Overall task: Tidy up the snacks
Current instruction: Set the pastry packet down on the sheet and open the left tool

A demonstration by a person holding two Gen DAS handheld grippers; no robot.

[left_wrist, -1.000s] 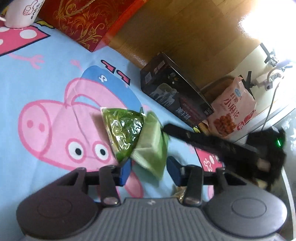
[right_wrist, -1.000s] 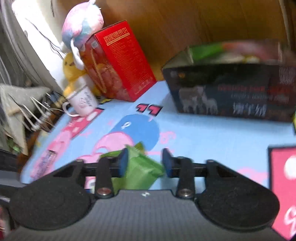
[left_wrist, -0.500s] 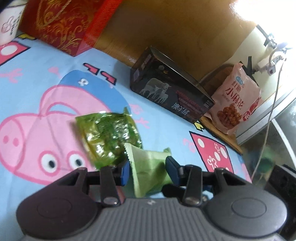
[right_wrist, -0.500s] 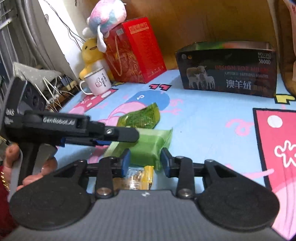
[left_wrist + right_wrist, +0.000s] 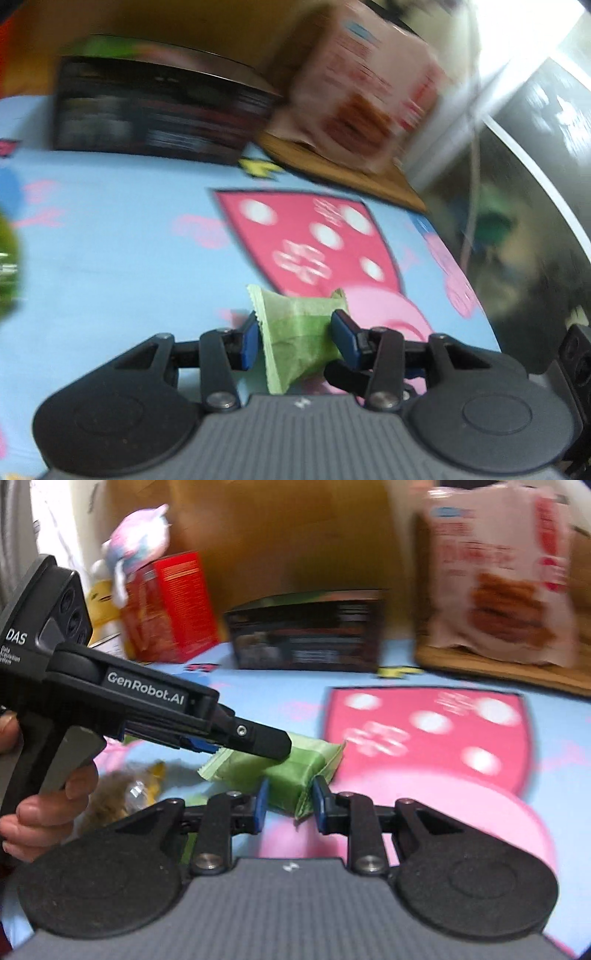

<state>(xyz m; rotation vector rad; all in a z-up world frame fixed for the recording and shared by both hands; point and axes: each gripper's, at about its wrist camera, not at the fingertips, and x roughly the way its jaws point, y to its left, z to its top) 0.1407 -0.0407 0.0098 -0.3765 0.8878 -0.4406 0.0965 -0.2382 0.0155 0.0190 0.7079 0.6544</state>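
Observation:
A light green snack packet (image 5: 295, 332) sits between the blue pads of my left gripper (image 5: 295, 338), which is shut on it just above the cartoon mat. In the right wrist view the same packet (image 5: 295, 768) lies between the pads of my right gripper (image 5: 288, 805), which also grips one end. The left gripper body (image 5: 147, 701) crosses that view from the left, its finger over the packet. A darker green snack bag (image 5: 7, 258) is blurred at the left edge. A yellow-brown wrapped snack (image 5: 125, 790) lies on the mat under the left gripper.
A black open box (image 5: 306, 631) stands at the back of the blue mat (image 5: 258, 694). A pink snack bag (image 5: 498, 576) leans on a wooden board at the right. A red box (image 5: 170, 605) and plush toys (image 5: 136, 554) stand at back left.
Both grippers have swung right with the light green packet held between them. The dark green bag has slid out to the left edge of the left view. Both views are motion-blurred.

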